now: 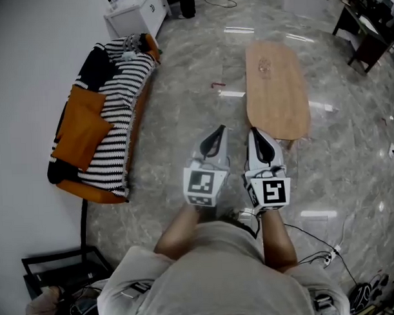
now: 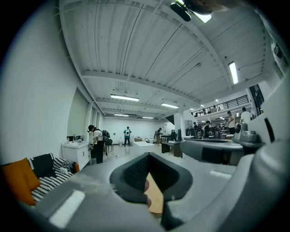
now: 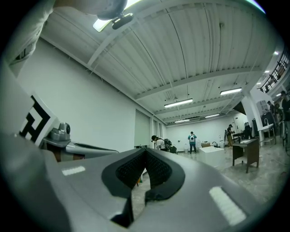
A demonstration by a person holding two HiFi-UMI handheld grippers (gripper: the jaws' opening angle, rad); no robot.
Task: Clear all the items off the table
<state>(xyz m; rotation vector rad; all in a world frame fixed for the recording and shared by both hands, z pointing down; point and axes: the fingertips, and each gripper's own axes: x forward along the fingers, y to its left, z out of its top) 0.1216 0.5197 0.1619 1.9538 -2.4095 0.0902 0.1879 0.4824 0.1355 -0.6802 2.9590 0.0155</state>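
Observation:
A long oval wooden table (image 1: 277,96) stands on the marble floor ahead of me. Near its far end lies a faint pale round thing (image 1: 265,65), too small to make out. Both grippers are held side by side in the air before the table's near end, pointing forward. The left gripper (image 1: 217,135) is shut with nothing in it; in its own view the jaws (image 2: 149,156) meet, and a strip of the table's wood (image 2: 157,198) shows through the gap below them. The right gripper (image 1: 255,135) is likewise shut and empty, tips together (image 3: 145,152).
A black-and-white striped sofa with orange cushions (image 1: 104,121) lines the left wall, a white cabinet (image 1: 137,13) beyond it. A small red thing (image 1: 218,85) lies on the floor. A dark desk (image 1: 368,38) stands far right; cables (image 1: 329,252) trail behind me. Several people (image 2: 97,142) stand far off.

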